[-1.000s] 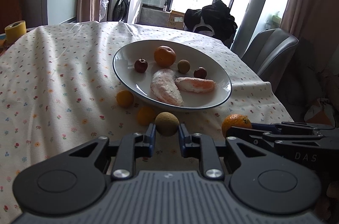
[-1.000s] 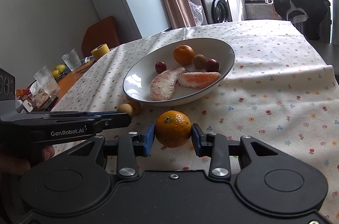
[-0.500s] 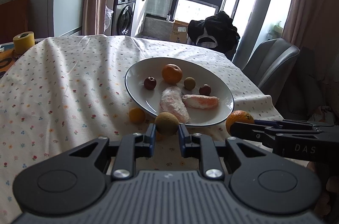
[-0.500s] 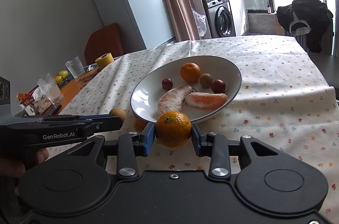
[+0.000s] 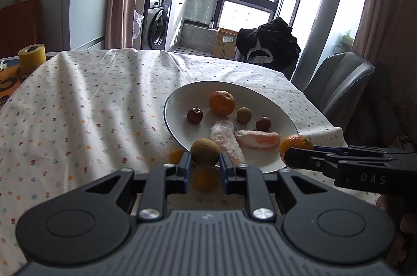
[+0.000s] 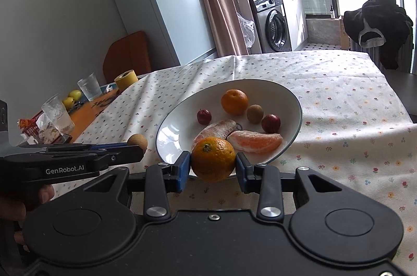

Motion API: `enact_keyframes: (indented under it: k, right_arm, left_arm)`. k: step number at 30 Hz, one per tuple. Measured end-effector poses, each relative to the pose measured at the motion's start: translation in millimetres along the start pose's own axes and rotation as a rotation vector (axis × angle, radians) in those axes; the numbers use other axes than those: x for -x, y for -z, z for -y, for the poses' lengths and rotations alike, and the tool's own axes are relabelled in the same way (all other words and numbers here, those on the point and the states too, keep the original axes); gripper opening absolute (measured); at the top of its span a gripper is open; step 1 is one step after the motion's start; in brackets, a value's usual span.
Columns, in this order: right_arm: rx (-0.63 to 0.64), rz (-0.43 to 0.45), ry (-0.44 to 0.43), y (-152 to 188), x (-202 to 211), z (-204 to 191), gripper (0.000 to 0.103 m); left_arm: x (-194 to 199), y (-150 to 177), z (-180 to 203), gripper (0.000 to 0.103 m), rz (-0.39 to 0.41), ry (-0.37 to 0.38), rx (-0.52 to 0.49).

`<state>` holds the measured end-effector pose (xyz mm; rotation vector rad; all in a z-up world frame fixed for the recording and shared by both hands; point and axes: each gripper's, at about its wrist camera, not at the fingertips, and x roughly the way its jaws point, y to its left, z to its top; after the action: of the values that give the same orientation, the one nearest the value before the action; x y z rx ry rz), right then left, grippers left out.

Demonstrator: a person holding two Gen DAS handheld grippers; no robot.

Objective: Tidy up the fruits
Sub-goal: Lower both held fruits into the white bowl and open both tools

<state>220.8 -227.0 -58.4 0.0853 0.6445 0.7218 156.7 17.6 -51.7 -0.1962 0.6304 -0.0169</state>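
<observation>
My left gripper (image 5: 204,165) is shut on a small brown round fruit (image 5: 205,152), held just above the near rim of the white plate (image 5: 179,96). My right gripper (image 6: 213,169) is shut on an orange (image 6: 213,158), also raised at the plate's (image 6: 172,130) near edge. On the plate lie an orange (image 5: 222,102), two small dark red fruits (image 5: 195,115), a brown fruit (image 5: 244,115) and two peeled citrus pieces (image 5: 258,139). Two small orange fruits (image 5: 204,180) sit on the cloth below my left gripper. Each gripper shows from the side in the other view.
A floral tablecloth (image 5: 86,106) covers the table. A yellow tape roll (image 5: 31,57) stands at the far left, with glasses (image 6: 56,113) and yellow fruits (image 6: 74,94) beyond the cloth's edge. A grey chair (image 5: 338,83) stands by the table's right side.
Both grippers have risen off the cloth with their fruits and moved forward towards the plate's near rim. The fruits on the plate have not moved.
</observation>
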Motion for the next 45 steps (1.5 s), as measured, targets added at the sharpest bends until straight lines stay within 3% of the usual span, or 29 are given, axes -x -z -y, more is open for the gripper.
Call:
enact_keyframes:
  k: [8,12,21,31,45]
  right_arm:
    - [0.003,-0.019,0.001,-7.1,-15.5,3.4,0.035]
    - [0.016,-0.006,0.012,-9.0,-16.2,3.2,0.043]
    - [-0.023,-0.022,0.025,-5.6,-20.2,16.3,0.044]
    - [-0.029,-0.025,0.007,-5.3,-22.7,15.9,0.045]
    - [-0.025,-0.025,-0.009,6.5,-13.5,-1.0,0.045]
  left_arm:
    - [-8.4,-5.1,-3.8,0.021,-0.006,0.001,0.001]
    - [-12.7,-8.3,-5.2,0.021,-0.008,0.001,0.001]
    - [-32.2,-15.6,-5.7,0.021,-0.026,0.011,0.003]
    - [-33.3,-13.1,-21.3,0.038,-0.038,-0.045,0.039]
    - [-19.9,-1.5,-36.6,0.050,-0.035,-0.067,0.061]
